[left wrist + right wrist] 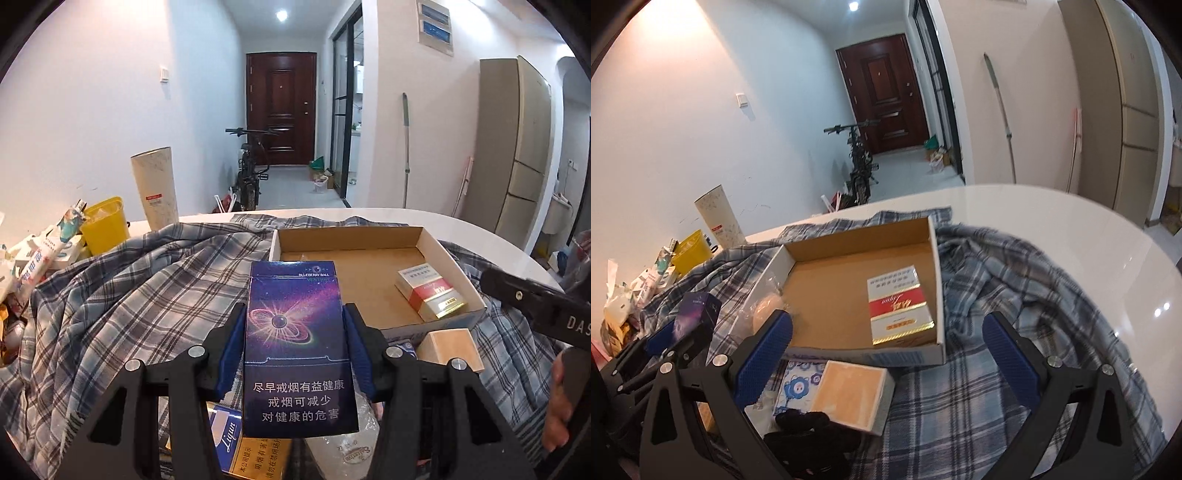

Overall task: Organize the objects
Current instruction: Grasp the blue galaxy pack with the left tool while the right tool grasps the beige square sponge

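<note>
My left gripper (295,325) is shut on a purple cigarette pack (295,332) and holds it upright above the plaid cloth, just short of the open cardboard box (347,236). The pack also shows at the left of the right wrist view (698,314). A red and white cigarette pack (897,304) lies in the box (849,236), near its right wall. My right gripper (886,343) is open and empty, in front of the box's near wall. A tan box (849,391) and a blue flower-print pack (798,384) lie on the cloth below it.
A plaid cloth (997,295) covers the white table (1071,236). A yellow bin (103,225), a white tube (155,188) and a pile of packets (37,258) crowd the left. A blue Liqun pack (229,435) and a plastic bag (343,443) lie under my left gripper.
</note>
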A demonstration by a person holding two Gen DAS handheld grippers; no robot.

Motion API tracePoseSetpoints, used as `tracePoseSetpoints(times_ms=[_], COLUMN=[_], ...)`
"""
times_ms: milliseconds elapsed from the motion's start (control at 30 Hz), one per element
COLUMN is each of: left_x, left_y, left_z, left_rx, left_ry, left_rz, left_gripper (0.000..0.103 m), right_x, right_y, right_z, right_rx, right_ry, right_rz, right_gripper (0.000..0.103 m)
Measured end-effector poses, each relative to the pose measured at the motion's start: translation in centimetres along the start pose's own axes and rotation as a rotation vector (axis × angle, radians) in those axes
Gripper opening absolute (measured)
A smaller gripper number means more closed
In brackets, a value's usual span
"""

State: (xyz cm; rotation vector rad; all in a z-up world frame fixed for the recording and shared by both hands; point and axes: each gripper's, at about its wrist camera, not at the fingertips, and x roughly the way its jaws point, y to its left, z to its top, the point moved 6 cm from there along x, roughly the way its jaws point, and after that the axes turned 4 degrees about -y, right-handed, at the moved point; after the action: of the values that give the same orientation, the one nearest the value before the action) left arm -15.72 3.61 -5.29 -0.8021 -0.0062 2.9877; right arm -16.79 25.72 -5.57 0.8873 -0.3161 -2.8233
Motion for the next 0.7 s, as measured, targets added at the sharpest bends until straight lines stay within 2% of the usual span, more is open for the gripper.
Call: tracePoseSetpoints(times_ms=[33,100,267,400,500,700], left_x=[0.0,-0.3,-1.0,-0.6,-0.2,-0.2], left_y=[0.1,0.3,0.4,0.9,1.3,1.4], left_z=[0.1,0.2,0.5,0.3,0.1,0.0], left_rx=[-0.006,-0.014,-0.025,-0.037,-0.067,-0.069], left_ry=[0.000,-0.015,-0.051,-0.025,0.001,0.004], left_rz=[-0.005,-0.007,0.002,0.041,0.023,0.023], left_gripper=[0.054,0.054,0.054,0.054,0.054,0.054], right_x=[0.2,0.5,1.7,2.7,3.5,4.4], right_y=[0.1,0.3,1.6,2.4,2.7,2.7], right_z=[-0.2,-0.6,-1.7,-2.8,-3.8,-4.7], right_rx=[0.010,0.010,-0.032,-0.077,-0.113,-0.137], right_ry=[0.015,0.039,0.092,0.129,0.157,0.200], right_rz=[0.011,0.019,0.027,0.012,-0.015,-0.035], right_gripper=[0.102,0.094,0.088,0.086,0.083,0.078])
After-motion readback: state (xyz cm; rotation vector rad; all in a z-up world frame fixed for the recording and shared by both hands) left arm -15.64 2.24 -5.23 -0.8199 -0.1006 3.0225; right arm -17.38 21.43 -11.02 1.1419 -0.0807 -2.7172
